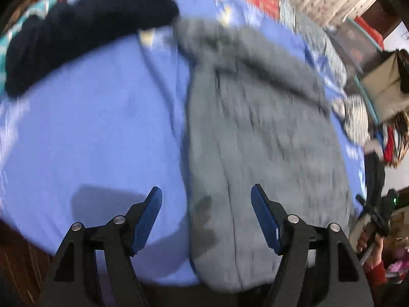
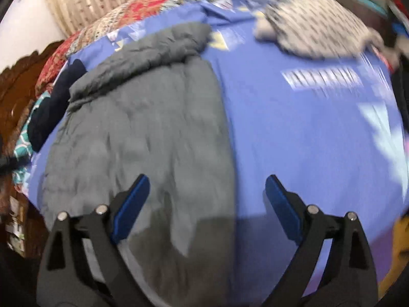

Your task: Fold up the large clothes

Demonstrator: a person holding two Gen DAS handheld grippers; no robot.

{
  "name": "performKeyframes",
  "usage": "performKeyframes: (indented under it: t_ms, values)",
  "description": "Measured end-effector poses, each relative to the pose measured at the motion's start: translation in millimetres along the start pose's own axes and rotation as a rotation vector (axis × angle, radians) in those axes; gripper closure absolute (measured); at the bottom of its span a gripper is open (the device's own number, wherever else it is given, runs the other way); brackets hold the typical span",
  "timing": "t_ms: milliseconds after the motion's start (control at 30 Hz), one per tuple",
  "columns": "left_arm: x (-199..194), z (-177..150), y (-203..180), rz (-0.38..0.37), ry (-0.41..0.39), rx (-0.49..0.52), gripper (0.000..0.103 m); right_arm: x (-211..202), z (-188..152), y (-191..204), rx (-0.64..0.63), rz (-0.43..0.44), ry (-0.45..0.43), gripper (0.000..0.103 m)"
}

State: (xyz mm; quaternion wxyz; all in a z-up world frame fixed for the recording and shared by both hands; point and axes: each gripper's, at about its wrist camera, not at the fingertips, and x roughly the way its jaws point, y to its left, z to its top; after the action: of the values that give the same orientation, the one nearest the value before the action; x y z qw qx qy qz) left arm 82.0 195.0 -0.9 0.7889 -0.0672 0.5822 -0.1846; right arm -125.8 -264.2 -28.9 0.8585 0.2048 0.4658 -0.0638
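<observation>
A large grey garment (image 1: 268, 138) lies lengthwise on the blue bed sheet (image 1: 102, 128), folded into a long strip, its bunched end at the far side. It also shows in the right wrist view (image 2: 143, 133). My left gripper (image 1: 206, 194) is open and empty, hovering above the garment's near left edge. My right gripper (image 2: 207, 181) is open and empty, above the garment's near right edge and the blue sheet (image 2: 306, 140). The right gripper also shows at the right edge of the left wrist view (image 1: 375, 217), held in a hand. Both views are motion-blurred.
A dark navy garment (image 1: 84, 28) lies at the bed's far left, also in the right wrist view (image 2: 53, 102). A white patterned garment (image 2: 317, 33) lies at the far right. Patterned quilts (image 2: 127, 15) are at the far side. A dark wooden bed frame (image 2: 18, 92) stands at left.
</observation>
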Motion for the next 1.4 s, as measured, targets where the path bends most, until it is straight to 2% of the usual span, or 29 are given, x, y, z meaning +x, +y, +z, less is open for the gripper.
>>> performKeyframes:
  t_ms: [100, 200, 267, 300, 333, 367, 433, 500, 533, 600, 767, 900, 1033, 1200, 1400]
  values:
    - [19, -40, 1, -0.045, 0.074, -0.044, 0.014, -3, -22, -10, 0.031, 0.013, 0.034, 0.014]
    - [31, -65, -5, -0.096, 0.123, -0.067, 0.014, -1, -34, -9, 0.028, 0.027, 0.063, 0.014]
    - [40, -79, -13, -0.12, 0.158, -0.066, 0.014, 0, -40, -5, 0.026, 0.067, 0.078, 0.024]
    - [45, -85, -13, -0.111, 0.177, -0.071, 0.014, 1, -43, -2, 0.022, 0.086, 0.092, 0.046]
    - [51, -90, -13, -0.093, 0.195, -0.081, 0.014, 1, -46, 2, 0.013, 0.107, 0.107, 0.073]
    - [60, -97, -11, -0.071, 0.228, -0.096, 0.014, 1, -48, 4, 0.009, 0.139, 0.123, 0.088]
    - [71, -107, -4, -0.075, 0.283, -0.135, 0.032, -10, -49, 8, 0.008, 0.19, 0.114, 0.097]
    - [64, -111, 3, -0.136, 0.278, -0.178, 0.063, -28, -45, 5, 0.06, 0.312, 0.08, 0.099]
    - [56, -109, 3, -0.163, 0.258, -0.186, 0.069, -44, -40, 3, 0.088, 0.379, 0.03, 0.099]
    - [28, -102, 3, -0.227, 0.185, -0.189, 0.073, -64, -29, 4, 0.088, 0.405, -0.037, 0.099]
    - [-43, -63, 11, -0.379, -0.011, -0.221, 0.073, -74, 10, 13, 0.131, 0.495, -0.117, 0.099]
    - [-78, -21, 12, -0.43, -0.108, -0.229, 0.073, -63, 57, 29, 0.144, 0.56, -0.14, 0.099]
    - [-83, 36, -1, -0.415, -0.154, -0.231, 0.073, -44, 118, 47, 0.138, 0.572, -0.153, 0.099]
    - [-75, 122, -1, -0.389, -0.183, -0.245, 0.073, 2, 212, 61, 0.16, 0.531, -0.162, 0.099]
    - [-48, 204, 0, -0.339, -0.189, -0.271, 0.073, 57, 285, 72, 0.16, 0.474, -0.145, 0.099]
